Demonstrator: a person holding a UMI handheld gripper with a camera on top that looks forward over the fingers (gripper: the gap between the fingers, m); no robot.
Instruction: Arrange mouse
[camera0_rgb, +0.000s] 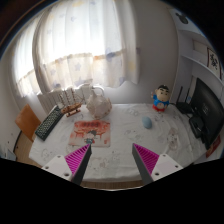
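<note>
Gripper held high and back from the table, jaws spread wide, nothing between the pink pads. Probably just lining up, since the mouse sits well beyond the fingers, off toward the right one, alone on the pale patterned cloth. Small, rounded, bluish, likely smooth plastic. Flat dark keyboard angled at the far left, reddish mat beside it. Glossy toy figure standing upright at the back.
</note>
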